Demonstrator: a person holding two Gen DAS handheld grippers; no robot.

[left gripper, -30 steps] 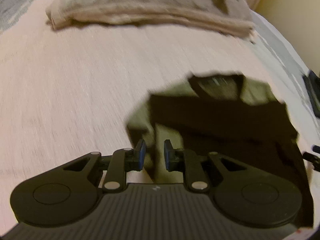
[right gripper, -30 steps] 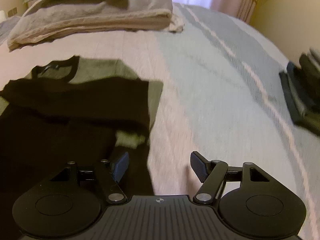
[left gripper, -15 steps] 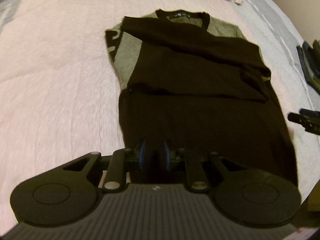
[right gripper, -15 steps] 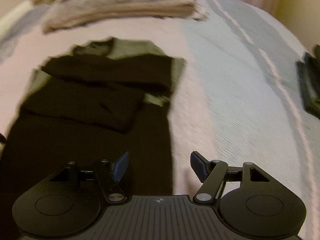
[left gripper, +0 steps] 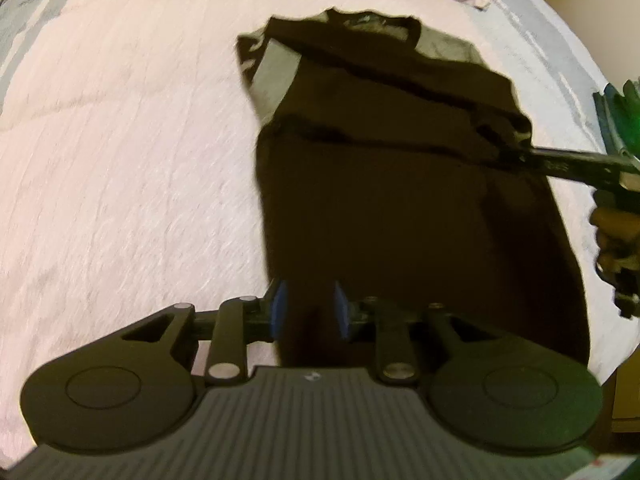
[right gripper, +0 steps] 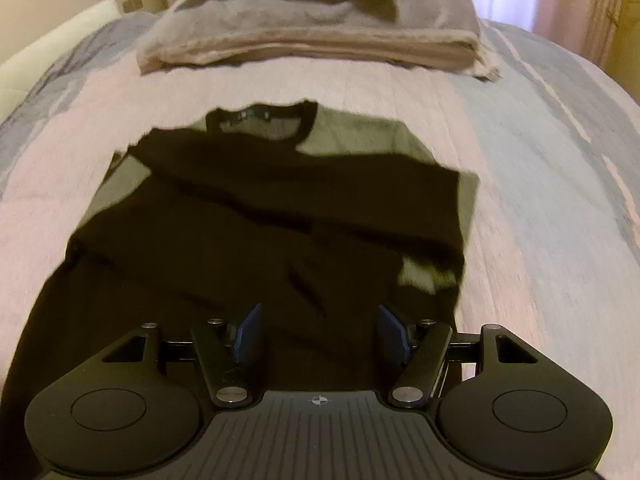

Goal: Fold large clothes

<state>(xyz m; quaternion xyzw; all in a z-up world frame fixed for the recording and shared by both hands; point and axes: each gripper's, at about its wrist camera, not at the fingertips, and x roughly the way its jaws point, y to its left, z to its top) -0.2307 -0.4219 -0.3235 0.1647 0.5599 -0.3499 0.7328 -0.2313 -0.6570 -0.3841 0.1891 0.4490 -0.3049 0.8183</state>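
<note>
Right wrist: one dark sweater, one spread-fingered right tool.

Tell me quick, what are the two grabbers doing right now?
Left gripper: open, holding nothing, at the sweater's bottom hem.
Right gripper: open wide, holding nothing, over the sweater.
</note>
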